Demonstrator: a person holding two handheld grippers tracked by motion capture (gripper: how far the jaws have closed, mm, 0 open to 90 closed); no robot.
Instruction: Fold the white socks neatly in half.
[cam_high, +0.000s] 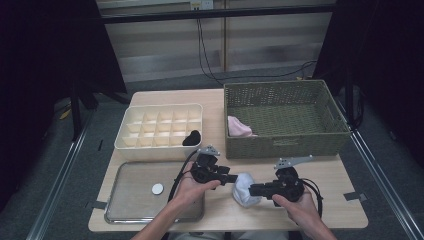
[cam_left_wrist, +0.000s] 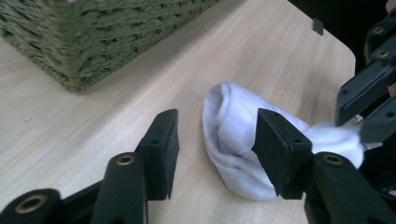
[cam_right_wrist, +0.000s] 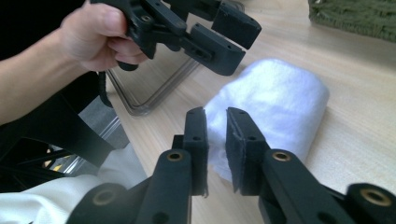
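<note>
The rolled white sock (cam_high: 244, 189) lies on the table (cam_high: 345, 205) before the basket (cam_high: 285, 120). My right gripper (cam_right_wrist: 215, 140) pinches its edge; my left gripper (cam_left_wrist: 215, 149) stands open beside it. Light, soft, squashy: I judge the bulky middle the best hold.

You've got a soft, fluffy white cloth sock (cam_right_wrist: 273, 100) on a matt pale wood-grain surface (cam_left_wrist: 84, 121), beside a rough woven basket (cam_left_wrist: 93, 32).
</note>
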